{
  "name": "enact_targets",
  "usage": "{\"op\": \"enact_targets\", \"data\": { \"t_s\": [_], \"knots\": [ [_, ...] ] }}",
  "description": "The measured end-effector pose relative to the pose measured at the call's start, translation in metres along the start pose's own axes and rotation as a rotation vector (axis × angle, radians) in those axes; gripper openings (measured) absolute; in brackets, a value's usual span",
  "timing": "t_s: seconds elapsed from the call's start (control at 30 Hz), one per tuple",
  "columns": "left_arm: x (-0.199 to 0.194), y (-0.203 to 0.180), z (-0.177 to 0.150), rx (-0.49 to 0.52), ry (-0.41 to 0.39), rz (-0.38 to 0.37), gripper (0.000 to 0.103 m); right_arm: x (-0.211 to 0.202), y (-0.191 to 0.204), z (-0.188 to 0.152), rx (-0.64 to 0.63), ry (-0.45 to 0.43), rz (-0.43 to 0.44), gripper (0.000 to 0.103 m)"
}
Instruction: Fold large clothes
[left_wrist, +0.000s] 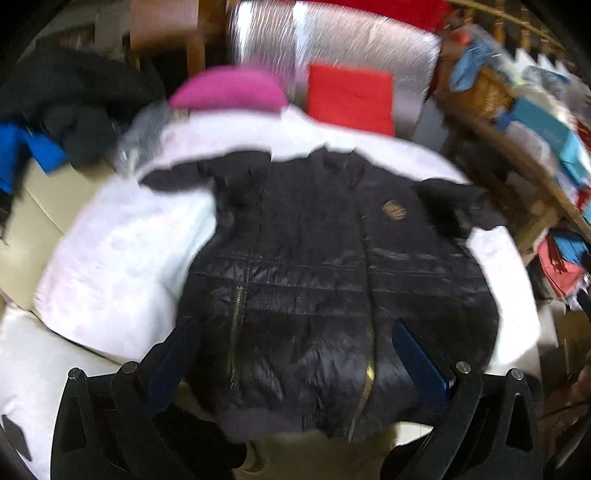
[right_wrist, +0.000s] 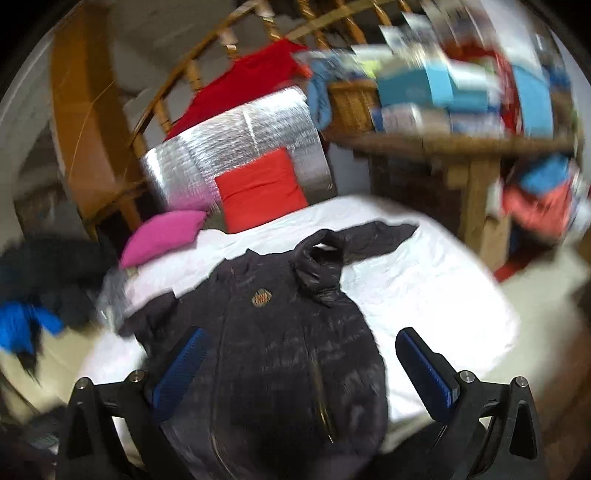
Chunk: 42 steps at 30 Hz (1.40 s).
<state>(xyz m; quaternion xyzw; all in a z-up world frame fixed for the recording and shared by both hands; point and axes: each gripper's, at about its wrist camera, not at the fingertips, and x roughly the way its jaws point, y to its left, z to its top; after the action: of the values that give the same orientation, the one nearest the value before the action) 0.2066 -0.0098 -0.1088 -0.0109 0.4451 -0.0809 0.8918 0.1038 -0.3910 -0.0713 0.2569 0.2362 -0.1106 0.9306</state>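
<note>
A shiny black quilted jacket (left_wrist: 314, 266) with gold zippers and a small chest badge (right_wrist: 261, 297) is lying face up, sleeves spread, on the white bed (right_wrist: 424, 273), while the left tongs (left_wrist: 295, 354) and right tongs (right_wrist: 301, 365) are hovering spread wide above its hem, gripping nothing.

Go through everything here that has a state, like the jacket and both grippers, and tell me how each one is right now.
Black jacket: spread flat on the white cover, front up, zipped, not yet folded.
Jacket sleeves: stretched outward, unfolded.
Left gripper: open, above the jacket's hem, holding nothing.
Right gripper: open, above the jacket's body, holding nothing.
Pink cushion: lying at the cover's far edge.
Red cushion: propped against the silver panel.
</note>
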Motion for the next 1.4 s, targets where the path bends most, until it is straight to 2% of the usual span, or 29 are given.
{"op": "enact_targets", "data": {
  "t_s": [0.1, 0.23, 0.33, 0.4, 0.53, 0.63, 0.7, 0.73, 0.8, 0.83, 0.87, 0.9, 1.0, 1.1, 1.13, 1.2, 1.3, 1.4],
  "knots": [
    [0.056, 0.010, 0.026, -0.062, 0.050, 0.023, 0.103, 0.064, -0.053, 0.030, 0.168, 0.074, 0.040, 0.103],
    [0.106, 0.008, 0.066, -0.094, 0.022, 0.084, 0.103, 0.135, -0.103, 0.054, 0.373, 0.117, 0.094, 0.103],
    [0.128, -0.004, 0.089, -0.055, -0.020, 0.144, 0.103, 0.187, -0.131, 0.070, 0.532, 0.101, 0.138, 0.103],
    [0.136, -0.012, 0.099, -0.024, -0.082, 0.175, 0.103, 0.227, -0.146, 0.080, 0.626, 0.104, 0.173, 0.103],
    [0.147, -0.021, 0.096, 0.061, -0.194, 0.228, 0.103, 0.286, -0.175, 0.095, 0.773, 0.091, 0.138, 0.103],
    [0.157, -0.022, 0.099, 0.103, -0.174, 0.226, 0.103, 0.315, -0.191, 0.100, 0.823, 0.076, 0.098, 0.103],
    [0.164, -0.020, 0.103, 0.120, -0.167, 0.233, 0.103, 0.332, -0.200, 0.101, 0.836, 0.095, 0.061, 0.099],
    [0.167, -0.019, 0.104, 0.123, -0.166, 0.244, 0.103, 0.339, -0.204, 0.099, 0.851, 0.105, 0.049, 0.089],
    [0.171, -0.015, 0.107, 0.109, -0.151, 0.243, 0.103, 0.351, -0.211, 0.096, 0.888, 0.124, 0.046, 0.063],
    [0.173, -0.014, 0.109, 0.099, -0.145, 0.238, 0.103, 0.352, -0.211, 0.096, 0.886, 0.106, 0.040, 0.057],
    [0.174, -0.011, 0.112, 0.082, -0.138, 0.233, 0.103, 0.352, -0.210, 0.098, 0.871, 0.099, 0.037, 0.042],
    [0.175, -0.008, 0.114, 0.065, -0.135, 0.233, 0.103, 0.352, -0.207, 0.102, 0.850, 0.094, 0.046, 0.032],
    [0.172, -0.002, 0.118, 0.012, -0.140, 0.227, 0.103, 0.341, -0.181, 0.120, 0.739, 0.035, 0.081, 0.026],
    [0.162, 0.002, 0.120, -0.017, -0.169, 0.240, 0.103, 0.320, -0.135, 0.138, 0.584, -0.018, 0.149, 0.025],
    [0.160, 0.004, 0.121, -0.027, -0.178, 0.248, 0.103, 0.311, -0.110, 0.145, 0.514, -0.030, 0.196, 0.025],
    [0.155, 0.010, 0.122, -0.053, -0.185, 0.258, 0.103, 0.299, -0.070, 0.146, 0.424, -0.034, 0.247, 0.025],
    [0.151, 0.019, 0.123, -0.094, -0.185, 0.266, 0.103, 0.290, -0.016, 0.135, 0.319, 0.004, 0.345, 0.025],
    [0.149, 0.026, 0.122, -0.114, -0.179, 0.286, 0.103, 0.299, 0.040, 0.115, 0.218, 0.100, 0.423, 0.025]
  ]
}}
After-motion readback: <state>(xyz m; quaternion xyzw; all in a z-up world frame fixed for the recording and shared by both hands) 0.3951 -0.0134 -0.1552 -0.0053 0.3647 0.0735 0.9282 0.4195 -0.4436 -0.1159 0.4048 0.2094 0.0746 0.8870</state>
